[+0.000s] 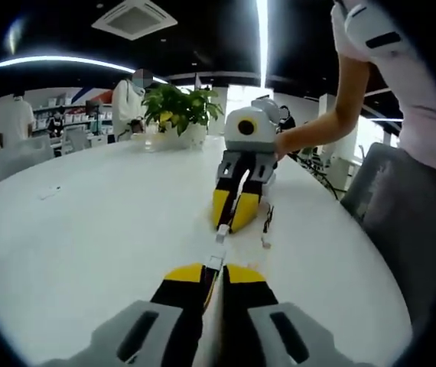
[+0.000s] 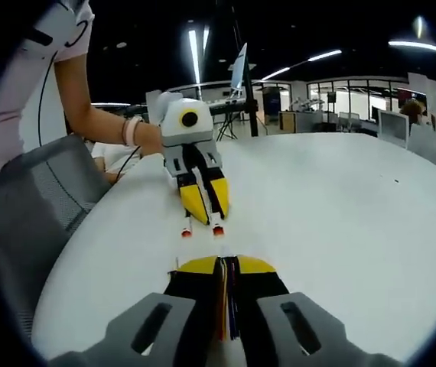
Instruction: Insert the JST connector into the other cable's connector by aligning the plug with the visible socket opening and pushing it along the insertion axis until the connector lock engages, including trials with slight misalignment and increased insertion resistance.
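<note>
1. The left yellow-tipped gripper (image 1: 214,269) clamps a white JST plug (image 1: 216,261) at twelve o'clock.
2. The right yellow-tipped gripper (image 2: 226,264) clamps multicoloured cable wires (image 2: 228,306).
3. Alignment stage, I judge; next, a straight push into the socket (image 1: 222,234).

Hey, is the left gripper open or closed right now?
Shut: the left gripper has its yellow-tipped fingers pressed together on the cable, with no gap between them.
</note>
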Tool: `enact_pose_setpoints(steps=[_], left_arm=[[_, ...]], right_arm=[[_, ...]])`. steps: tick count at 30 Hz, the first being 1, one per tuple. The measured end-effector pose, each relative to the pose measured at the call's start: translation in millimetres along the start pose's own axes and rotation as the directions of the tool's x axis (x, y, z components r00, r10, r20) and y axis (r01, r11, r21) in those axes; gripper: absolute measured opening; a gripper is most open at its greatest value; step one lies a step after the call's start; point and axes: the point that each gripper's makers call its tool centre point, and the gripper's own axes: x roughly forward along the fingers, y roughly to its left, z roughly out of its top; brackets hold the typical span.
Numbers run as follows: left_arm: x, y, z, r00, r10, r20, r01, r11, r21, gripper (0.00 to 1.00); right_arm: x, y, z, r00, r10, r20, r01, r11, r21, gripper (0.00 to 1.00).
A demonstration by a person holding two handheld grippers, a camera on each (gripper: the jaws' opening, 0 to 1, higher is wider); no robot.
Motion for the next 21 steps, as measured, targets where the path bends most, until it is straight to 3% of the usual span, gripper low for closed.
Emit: enact_pose_setpoints(steps=[21], left_arm=[[6.3, 1.7, 3.9, 0.999, -0.021, 0.038, 0.023, 0.999, -0.043, 0.01]], right_arm=[[2.7, 1.0, 2.8, 0.999, 0.029, 0.025, -0.029, 0.999, 0.013, 0.04]])
